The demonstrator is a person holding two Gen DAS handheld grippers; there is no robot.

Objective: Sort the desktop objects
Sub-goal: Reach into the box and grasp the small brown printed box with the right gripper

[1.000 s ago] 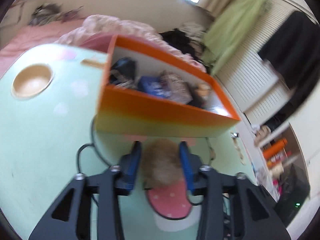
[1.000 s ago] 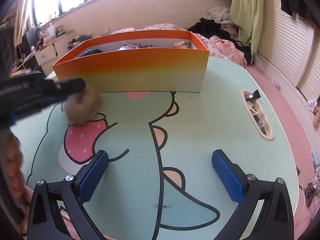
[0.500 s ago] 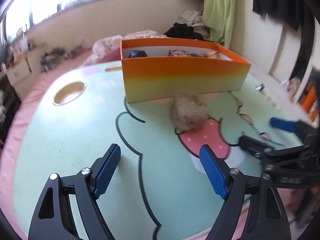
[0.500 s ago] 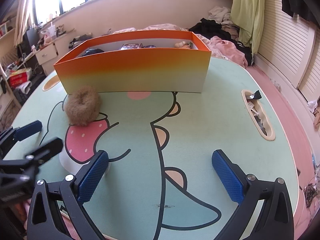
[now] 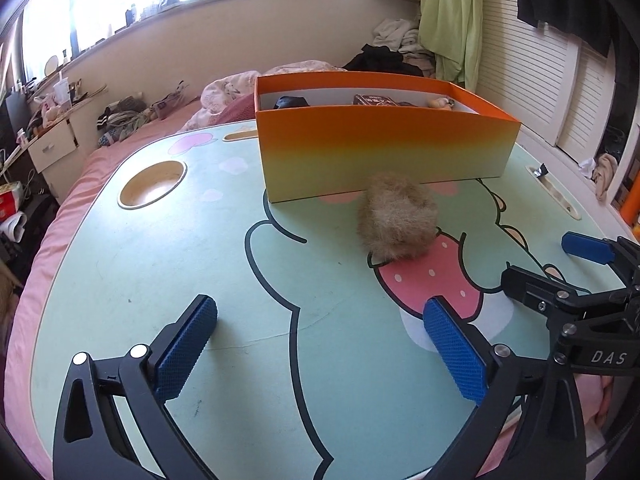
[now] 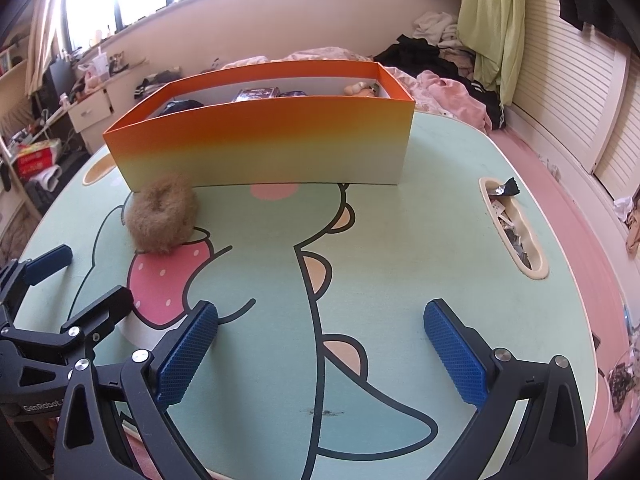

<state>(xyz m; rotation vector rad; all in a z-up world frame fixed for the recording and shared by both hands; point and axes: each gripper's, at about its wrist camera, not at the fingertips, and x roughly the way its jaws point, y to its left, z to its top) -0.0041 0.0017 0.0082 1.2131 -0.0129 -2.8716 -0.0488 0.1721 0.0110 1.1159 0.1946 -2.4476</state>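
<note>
A tan fluffy hair scrunchie (image 5: 396,216) lies on the green cartoon table (image 5: 160,256), just in front of the orange-to-yellow box (image 5: 384,148). It also shows in the right wrist view (image 6: 162,214), by the box's (image 6: 260,144) left front corner. The box holds several small items. My left gripper (image 5: 320,340) is open and empty, low over the table, well short of the scrunchie. My right gripper (image 6: 320,344) is open and empty near the table's front edge. Each gripper shows at the edge of the other's view.
A round cup recess (image 5: 152,184) sits at the table's far left. A long slot tray (image 6: 514,228) with wrappers lies at the right. A pink bed, clothes and shutters surround the table.
My left gripper let go of the scrunchie, opened wide and pulled back from the box. The scrunchie now rests on the table. My right gripper has stayed still.
</note>
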